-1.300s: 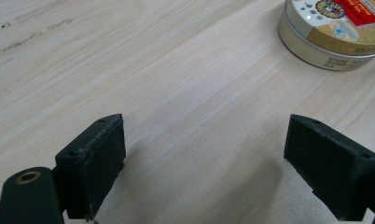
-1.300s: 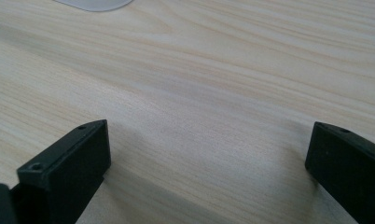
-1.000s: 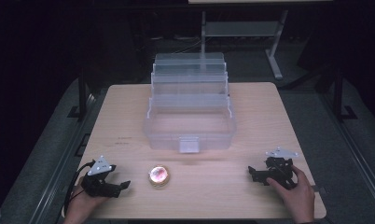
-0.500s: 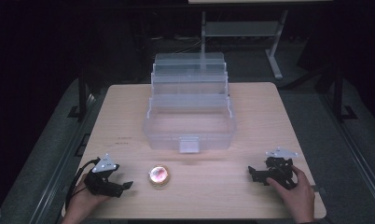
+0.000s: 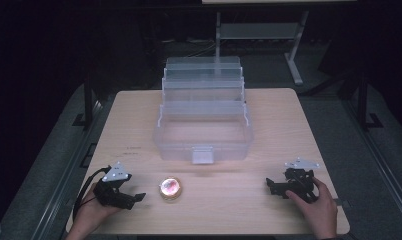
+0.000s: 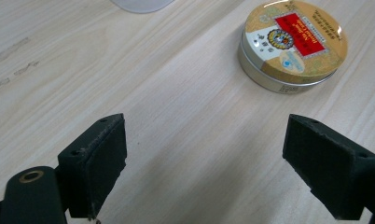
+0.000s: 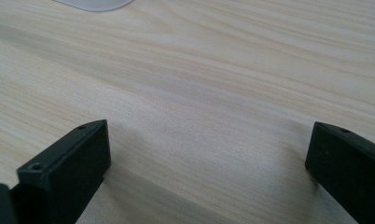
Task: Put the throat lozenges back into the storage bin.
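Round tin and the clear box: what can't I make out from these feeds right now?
- Round tin: the small lid print is too fine to read in the left gripper view; in the high view glare washes out the lid.
- Clear tiered box: the high view is too dim and small to show what it holds.
- Right gripper: its own view cuts off the box at the top edge.

A pale wood-grain counter (image 5: 279,125) with rounded corners stands over dark flooring. On it, toward the far middle, sits a clear plastic tiered organiser box (image 5: 203,135), opened, its stepped trays rising toward the back and its latch facing the near edge. Nearer the front, left of centre, lies a small round tin (image 5: 170,188), flat and lid up; the left gripper view shows its gold lid (image 6: 295,39) bearing a red label and printed emblem.
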`<state>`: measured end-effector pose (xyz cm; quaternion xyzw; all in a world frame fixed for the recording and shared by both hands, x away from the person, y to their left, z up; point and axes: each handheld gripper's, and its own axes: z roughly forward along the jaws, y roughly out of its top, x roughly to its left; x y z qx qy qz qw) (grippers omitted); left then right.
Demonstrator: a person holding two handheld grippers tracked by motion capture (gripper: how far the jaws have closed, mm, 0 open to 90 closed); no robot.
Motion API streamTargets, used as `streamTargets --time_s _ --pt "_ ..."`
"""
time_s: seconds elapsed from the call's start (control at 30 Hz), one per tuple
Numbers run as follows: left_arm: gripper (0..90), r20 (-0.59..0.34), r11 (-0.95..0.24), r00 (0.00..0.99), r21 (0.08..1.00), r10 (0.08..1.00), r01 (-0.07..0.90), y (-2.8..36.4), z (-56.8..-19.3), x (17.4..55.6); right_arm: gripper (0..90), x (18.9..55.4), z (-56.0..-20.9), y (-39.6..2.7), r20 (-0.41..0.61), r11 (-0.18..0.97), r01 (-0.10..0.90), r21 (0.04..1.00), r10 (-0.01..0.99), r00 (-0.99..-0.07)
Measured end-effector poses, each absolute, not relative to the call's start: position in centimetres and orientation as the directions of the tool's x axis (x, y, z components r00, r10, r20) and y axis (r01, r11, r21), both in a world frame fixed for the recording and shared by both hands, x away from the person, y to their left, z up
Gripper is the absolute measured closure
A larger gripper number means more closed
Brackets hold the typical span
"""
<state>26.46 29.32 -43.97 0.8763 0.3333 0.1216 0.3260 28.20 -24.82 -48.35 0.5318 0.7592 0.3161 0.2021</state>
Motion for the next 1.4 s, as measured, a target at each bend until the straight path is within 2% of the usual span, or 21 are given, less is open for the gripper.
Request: streamTargets --time_s 1.4 --pt "13.1 -0.017 -0.651 0.851 0.636 0.525 0.415 24.1 -41.8 28.0 0.0 28.2 -48.3 -24.8 0.029 0.235 0.680 0.695 0.935 -0.353"
